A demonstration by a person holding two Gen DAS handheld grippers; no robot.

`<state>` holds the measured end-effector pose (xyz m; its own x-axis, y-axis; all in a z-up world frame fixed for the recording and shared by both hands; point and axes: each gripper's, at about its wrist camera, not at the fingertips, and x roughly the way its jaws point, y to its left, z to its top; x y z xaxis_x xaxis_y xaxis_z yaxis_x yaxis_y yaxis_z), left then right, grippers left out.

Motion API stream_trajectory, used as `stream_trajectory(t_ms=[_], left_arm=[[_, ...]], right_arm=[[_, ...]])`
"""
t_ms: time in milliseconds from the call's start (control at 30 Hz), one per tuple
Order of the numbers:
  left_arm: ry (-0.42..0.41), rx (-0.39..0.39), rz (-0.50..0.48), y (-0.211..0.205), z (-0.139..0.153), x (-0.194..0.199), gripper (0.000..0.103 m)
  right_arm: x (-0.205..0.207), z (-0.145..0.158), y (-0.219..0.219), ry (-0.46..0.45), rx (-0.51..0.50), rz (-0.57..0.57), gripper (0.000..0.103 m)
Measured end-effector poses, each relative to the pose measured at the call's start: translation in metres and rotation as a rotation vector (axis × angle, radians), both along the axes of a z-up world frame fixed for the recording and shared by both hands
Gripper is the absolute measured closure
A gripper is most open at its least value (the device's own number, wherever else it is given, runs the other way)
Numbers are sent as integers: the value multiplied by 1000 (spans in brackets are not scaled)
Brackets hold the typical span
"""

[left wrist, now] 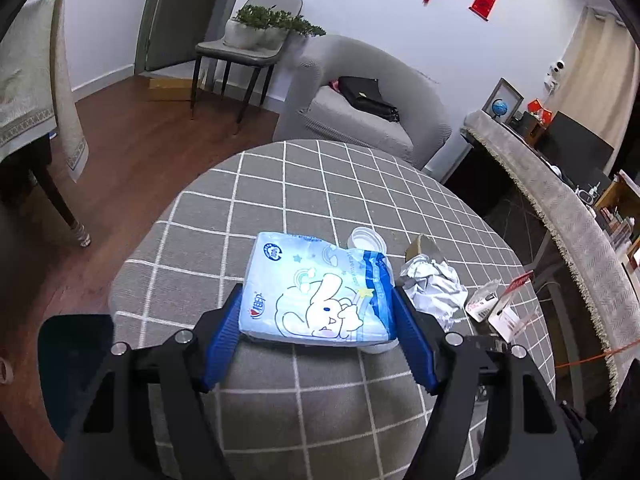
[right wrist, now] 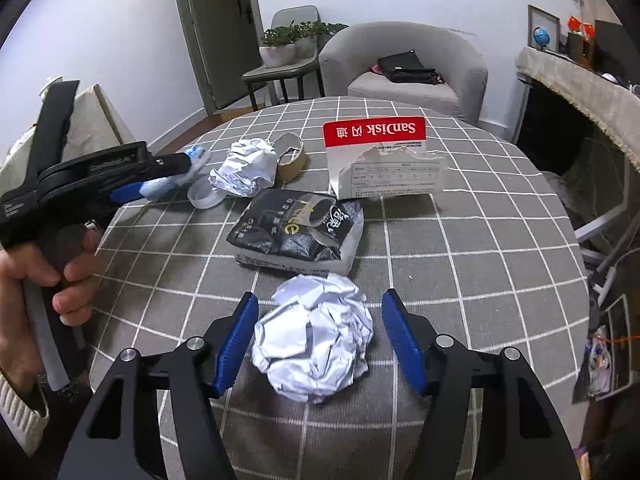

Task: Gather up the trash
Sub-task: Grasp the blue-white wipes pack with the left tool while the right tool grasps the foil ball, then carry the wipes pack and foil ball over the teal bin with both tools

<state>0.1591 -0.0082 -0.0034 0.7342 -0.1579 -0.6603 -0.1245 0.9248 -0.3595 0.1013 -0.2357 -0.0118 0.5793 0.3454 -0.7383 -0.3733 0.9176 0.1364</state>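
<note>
right gripper (right wrist: 316,340): we straddle the crumpled paper ball (right wrist: 316,338), pads not touching.
left gripper (left wrist: 318,320): clamped on blue tissue pack (left wrist: 316,292), long axis 9-to-3.
table (right wrist: 480,264): other trash at 12.

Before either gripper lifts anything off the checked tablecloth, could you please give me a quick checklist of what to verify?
1. Left gripper on the blue cartoon-printed tissue pack: pads touch both sides; ok.
2. Right gripper around the crumpled white paper ball: ball sits between the fingers, gaps remain on both sides; not ok.
3. Pack free of the clear plastic lid: pack overlaps it; cannot tell.
4. Black tissue pack clear of the ball: very close, contact unclear; cannot tell.
5. Trash bin in sight: not ok.
</note>
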Motion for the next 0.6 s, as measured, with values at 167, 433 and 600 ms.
stream_trajectory(t_ms=[167, 433, 600], left_arm=[[-13, 0, 1, 6, 5, -11, 30], [-23, 19, -8, 17, 11, -33, 30], [-27, 17, 1, 31, 15, -47, 30]], right_arm=[[-7, -1, -1, -7, -11, -7, 39], [-12, 6, 20, -28, 36, 18, 57], [-15, 6, 41, -36, 40, 49, 57]])
